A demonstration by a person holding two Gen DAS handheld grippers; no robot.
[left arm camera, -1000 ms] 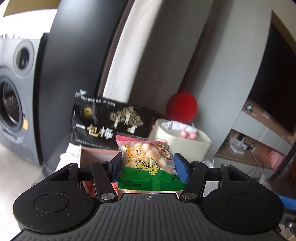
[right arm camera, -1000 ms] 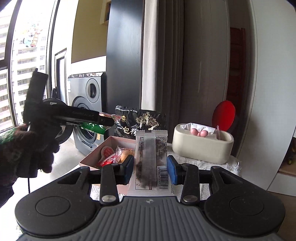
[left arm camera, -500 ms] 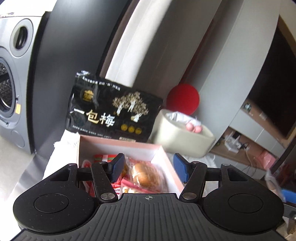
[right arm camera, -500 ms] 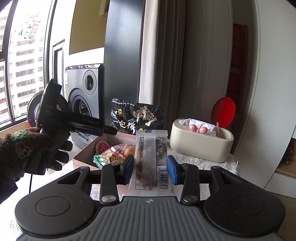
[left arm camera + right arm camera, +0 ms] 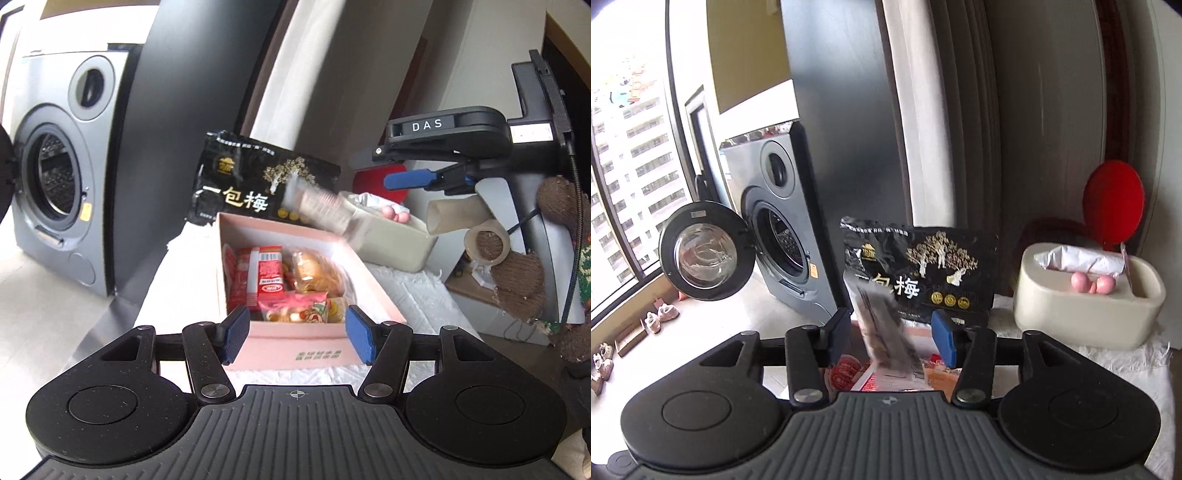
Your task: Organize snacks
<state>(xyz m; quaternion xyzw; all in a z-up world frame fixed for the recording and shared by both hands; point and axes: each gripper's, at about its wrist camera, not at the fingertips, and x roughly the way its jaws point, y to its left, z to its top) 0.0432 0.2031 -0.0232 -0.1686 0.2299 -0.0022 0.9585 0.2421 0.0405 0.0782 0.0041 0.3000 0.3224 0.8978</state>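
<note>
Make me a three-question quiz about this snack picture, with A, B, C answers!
1. Where is the black snack bag?
A. Lying inside the snack box
B. Standing behind the snack box
C. On top of the washer

2. What colour is the snack box?
A. Pink
B. Green
C. Blue

3. How is the washing machine door?
A. Swung open
B. Shut tight
C. Taken off

Answers:
1. B, the bag stands up just past the box's far wall.
2. A, its walls are pink inside and out.
3. A, the round door hangs out to the side and the drum shows.
</note>
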